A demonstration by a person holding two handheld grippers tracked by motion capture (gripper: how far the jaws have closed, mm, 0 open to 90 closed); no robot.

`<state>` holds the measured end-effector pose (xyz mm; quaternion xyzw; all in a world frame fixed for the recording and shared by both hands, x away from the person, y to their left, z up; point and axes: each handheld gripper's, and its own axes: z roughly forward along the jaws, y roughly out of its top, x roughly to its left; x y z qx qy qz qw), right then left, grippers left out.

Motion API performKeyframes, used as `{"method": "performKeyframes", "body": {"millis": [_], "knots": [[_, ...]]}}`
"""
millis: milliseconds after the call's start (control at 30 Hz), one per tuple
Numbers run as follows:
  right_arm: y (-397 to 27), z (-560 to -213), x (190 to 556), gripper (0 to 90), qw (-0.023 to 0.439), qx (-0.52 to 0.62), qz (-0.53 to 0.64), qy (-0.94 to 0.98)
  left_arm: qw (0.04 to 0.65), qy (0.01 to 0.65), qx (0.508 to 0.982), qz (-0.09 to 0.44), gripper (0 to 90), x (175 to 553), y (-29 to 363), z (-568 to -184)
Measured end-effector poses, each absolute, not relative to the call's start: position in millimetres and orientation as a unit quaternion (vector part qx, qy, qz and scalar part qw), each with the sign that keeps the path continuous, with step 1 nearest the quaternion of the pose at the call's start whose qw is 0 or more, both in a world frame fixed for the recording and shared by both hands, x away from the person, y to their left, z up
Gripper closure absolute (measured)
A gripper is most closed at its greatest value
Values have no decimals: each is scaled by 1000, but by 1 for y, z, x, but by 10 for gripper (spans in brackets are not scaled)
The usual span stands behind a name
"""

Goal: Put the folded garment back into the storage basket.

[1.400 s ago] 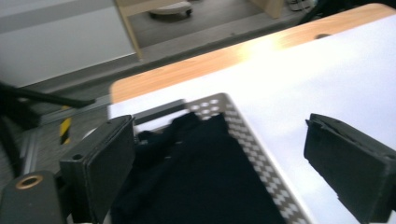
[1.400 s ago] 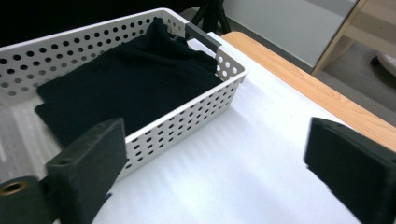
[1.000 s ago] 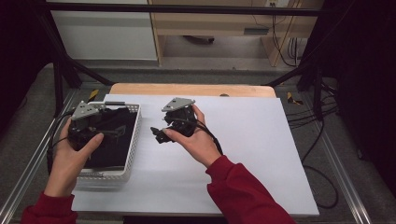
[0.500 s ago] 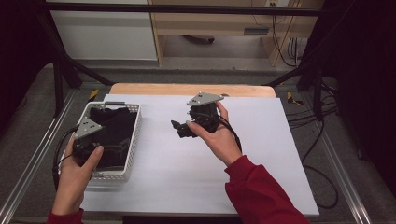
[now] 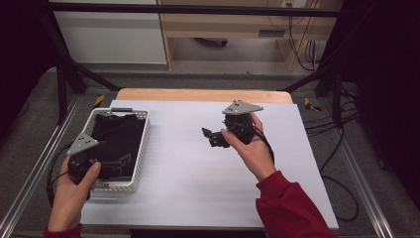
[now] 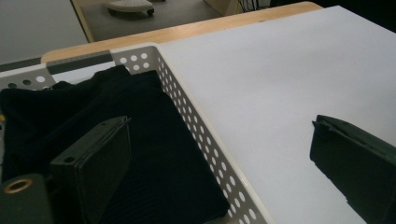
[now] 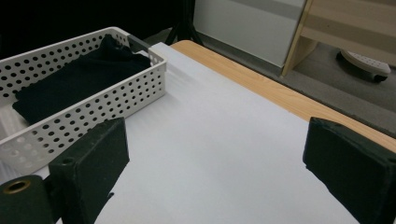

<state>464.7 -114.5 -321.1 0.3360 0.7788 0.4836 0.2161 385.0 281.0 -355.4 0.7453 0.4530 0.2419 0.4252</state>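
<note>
Table (image 5: 198, 178) wide and white, mostly bare. Basket (image 5: 141, 148) white with holes, at the left edge. Cloth (image 5: 119, 134) black and folded, lying inside the basket, filling most of it. Left gripper (image 5: 106, 166) low over the near end of the basket, jaws wide apart, holding nothing, one jaw above the cloth and one out past the basket wall. Right gripper (image 5: 210, 136) up over the middle of the table, well apart from the basket, jaws wide too, holding nothing.

Could go wrong: closing now would pinch the basket wall, not the cloth, since that wall sits between the jaws. Could also lift only the top fold, so the cloth falls open.
</note>
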Motion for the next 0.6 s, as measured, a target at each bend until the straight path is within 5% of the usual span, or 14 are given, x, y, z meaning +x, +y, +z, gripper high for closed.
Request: {"method": "performKeyframes", "body": {"millis": [600], "knots": [[-168, -312, 458, 43, 225, 355, 501, 756, 420, 444, 755, 239, 46, 384, 270, -360]]}}
